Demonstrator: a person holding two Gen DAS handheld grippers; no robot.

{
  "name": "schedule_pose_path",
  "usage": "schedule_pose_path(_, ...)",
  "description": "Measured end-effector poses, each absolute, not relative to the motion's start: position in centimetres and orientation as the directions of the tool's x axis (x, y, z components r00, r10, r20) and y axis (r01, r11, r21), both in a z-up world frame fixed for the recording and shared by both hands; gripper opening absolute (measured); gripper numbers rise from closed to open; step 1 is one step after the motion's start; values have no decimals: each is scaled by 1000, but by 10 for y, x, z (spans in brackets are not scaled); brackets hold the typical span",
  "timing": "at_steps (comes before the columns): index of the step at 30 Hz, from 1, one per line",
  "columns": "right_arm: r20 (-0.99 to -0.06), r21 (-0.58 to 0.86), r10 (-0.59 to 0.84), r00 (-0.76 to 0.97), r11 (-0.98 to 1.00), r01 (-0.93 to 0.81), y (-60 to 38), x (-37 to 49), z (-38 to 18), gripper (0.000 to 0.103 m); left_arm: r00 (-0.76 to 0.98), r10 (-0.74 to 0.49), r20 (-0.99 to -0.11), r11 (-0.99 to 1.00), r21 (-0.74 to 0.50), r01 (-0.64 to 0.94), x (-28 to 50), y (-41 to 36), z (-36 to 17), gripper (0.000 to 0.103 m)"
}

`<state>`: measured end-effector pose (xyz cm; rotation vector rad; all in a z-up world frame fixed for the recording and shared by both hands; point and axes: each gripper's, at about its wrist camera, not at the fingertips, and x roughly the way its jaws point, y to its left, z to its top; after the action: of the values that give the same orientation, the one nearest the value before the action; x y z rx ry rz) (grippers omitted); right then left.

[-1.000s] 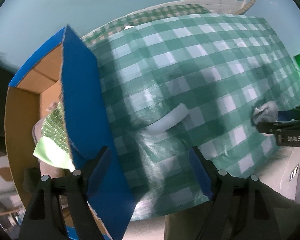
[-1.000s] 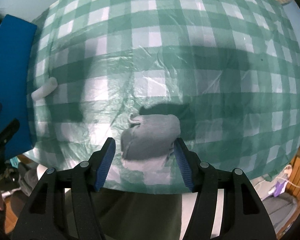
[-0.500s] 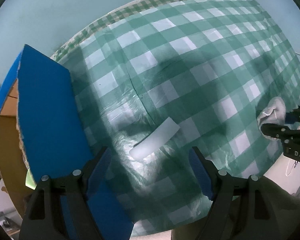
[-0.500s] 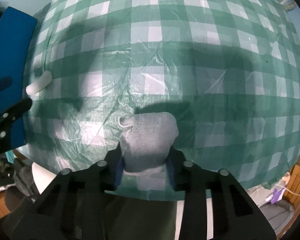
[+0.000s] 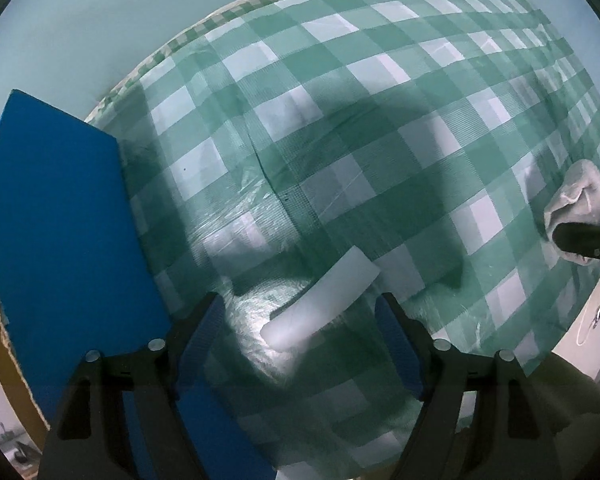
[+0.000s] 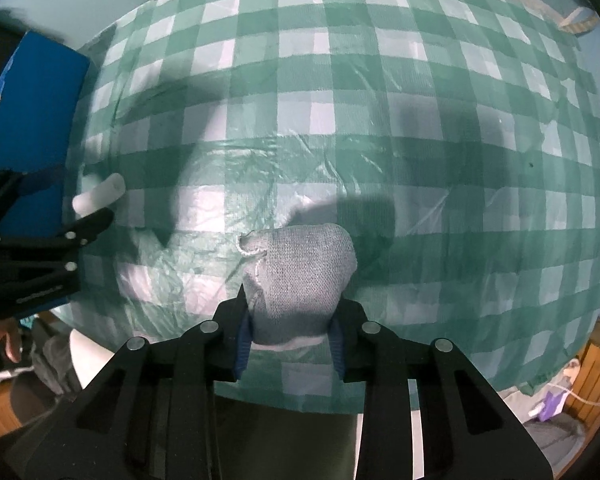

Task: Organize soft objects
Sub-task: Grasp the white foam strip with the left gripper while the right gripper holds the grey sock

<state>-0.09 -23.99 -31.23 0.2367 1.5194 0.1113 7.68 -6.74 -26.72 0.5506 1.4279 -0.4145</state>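
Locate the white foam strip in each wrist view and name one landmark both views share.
Left wrist: white foam strip low centre, between the open fingers, on the checked tablecloth.
Right wrist: far left, beside the left gripper.
Shared landmark: the blue box.

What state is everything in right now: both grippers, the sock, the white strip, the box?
Right gripper: shut on the grey sock.
Grey sock: bunched up, pinched between the blue pads, over the checked tablecloth.
Left gripper: jaws closing, pads not yet touching the strip between them.
White strip: lying flat on the cloth, diagonal.
Blue cardboard box: flap up, at the table's edge.
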Motion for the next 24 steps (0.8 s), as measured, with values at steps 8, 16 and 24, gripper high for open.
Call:
schedule_pose_path(8,-973,227,224,58,973,49,-232,2,-309,31,82,29,-996,829,70,555,82,-63,-277,43)
schedule_pose_path(16,-973,223,222,66,975,20,-227,11,-303,31,51,-1,-999,846,26,533,82,-62,-276,14)
schedule_pose_path(24,-972,218,220,79,976,-26,-221,13,-284,31,32,-49,-998,895,-30,446,93,-36,-267,12)
